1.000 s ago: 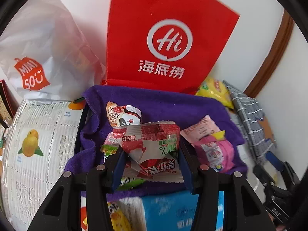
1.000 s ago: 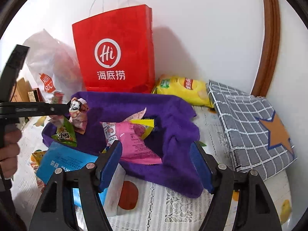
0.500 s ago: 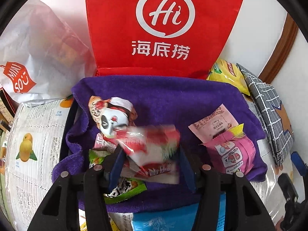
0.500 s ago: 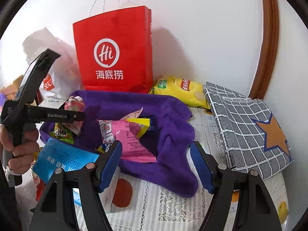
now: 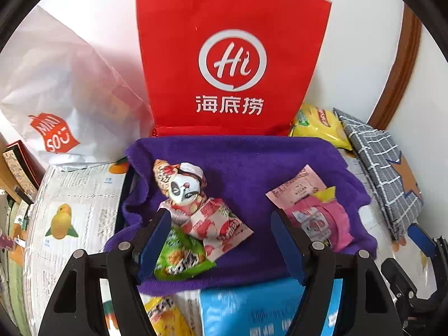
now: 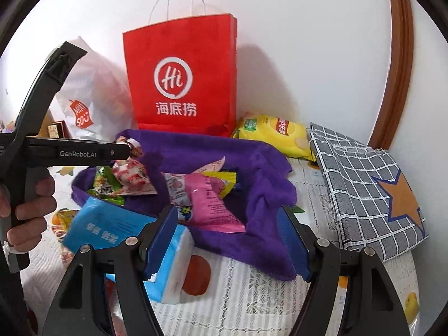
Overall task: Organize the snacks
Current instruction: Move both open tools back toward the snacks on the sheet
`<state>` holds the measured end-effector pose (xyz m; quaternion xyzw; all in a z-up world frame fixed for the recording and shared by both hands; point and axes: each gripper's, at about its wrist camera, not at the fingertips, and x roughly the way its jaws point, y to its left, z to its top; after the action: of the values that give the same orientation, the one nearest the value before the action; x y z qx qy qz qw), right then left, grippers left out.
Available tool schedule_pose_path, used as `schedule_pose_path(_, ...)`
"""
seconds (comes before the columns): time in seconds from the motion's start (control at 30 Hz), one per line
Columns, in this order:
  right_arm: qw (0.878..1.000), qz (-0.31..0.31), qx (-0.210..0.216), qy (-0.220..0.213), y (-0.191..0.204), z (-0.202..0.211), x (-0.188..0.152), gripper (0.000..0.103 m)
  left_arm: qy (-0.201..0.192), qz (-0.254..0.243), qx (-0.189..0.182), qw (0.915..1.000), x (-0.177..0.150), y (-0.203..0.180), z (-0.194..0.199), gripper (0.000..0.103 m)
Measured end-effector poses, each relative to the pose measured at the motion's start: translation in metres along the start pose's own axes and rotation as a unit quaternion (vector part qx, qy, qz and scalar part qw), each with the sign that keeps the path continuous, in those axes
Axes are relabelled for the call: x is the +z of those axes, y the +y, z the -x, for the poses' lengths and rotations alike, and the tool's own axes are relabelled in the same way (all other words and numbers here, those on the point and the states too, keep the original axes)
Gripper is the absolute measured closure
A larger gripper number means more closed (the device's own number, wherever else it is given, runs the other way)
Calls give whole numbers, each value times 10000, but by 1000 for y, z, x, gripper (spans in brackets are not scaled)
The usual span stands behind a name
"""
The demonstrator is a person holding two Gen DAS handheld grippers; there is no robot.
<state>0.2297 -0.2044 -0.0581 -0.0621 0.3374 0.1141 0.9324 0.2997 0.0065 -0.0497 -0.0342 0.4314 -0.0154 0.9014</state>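
The left wrist view looks down on a purple towel-lined tray [image 5: 252, 168] with the left gripper [image 5: 221, 240] above it, its jaws opening and nothing pressed between the blue pads; a red-and-white strawberry-print snack packet [image 5: 215, 224] lies loose on the towel below, beside a green snack packet [image 5: 179, 257] and a panda-face packet [image 5: 182, 184]. A pink snack packet [image 5: 322, 218] lies at the tray's right side. Only the right wrist view shows the person's hand [image 6: 30, 204] on the left gripper's handle, the white handles of the red paper bag [image 6: 182, 75], and the whole yellow crisp bag [image 6: 277, 134]. The right gripper [image 6: 228, 240] stands about half open and empty over the tray's near edge, by a blue tissue pack [image 6: 112, 229].
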Motion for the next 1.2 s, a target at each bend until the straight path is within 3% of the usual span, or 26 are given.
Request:
schedule_pose_path(0.3,9998,-149,133,-34,17,38,-8,23,-308,81,-29,9995,-24,13,51,31)
schedule_pose_path(0.47,9995,128,-227,186,33,56,-12,22,-325,202,-8,9993,-39,21,71,31)
schedule_pose_path(0.63,9994,-68,-302,176,34,77,-14,15,-285,12,198,9994,-56,26,89,28)
schedule_pose_path(0.83,9959,-162,-873,155,37,94,-18,11,-196,69,166,9996,-74,37,101,22)
schedule_pose_path(1.03,9981,-229,-519,236,38,94,-32,11,-271,251,185,9991,-90,54,113,20)
schedule_pose_path(1.2,9981,-401,-75,471,39,79,-50,20,-224,142,383,9989,-103,62,112,20)
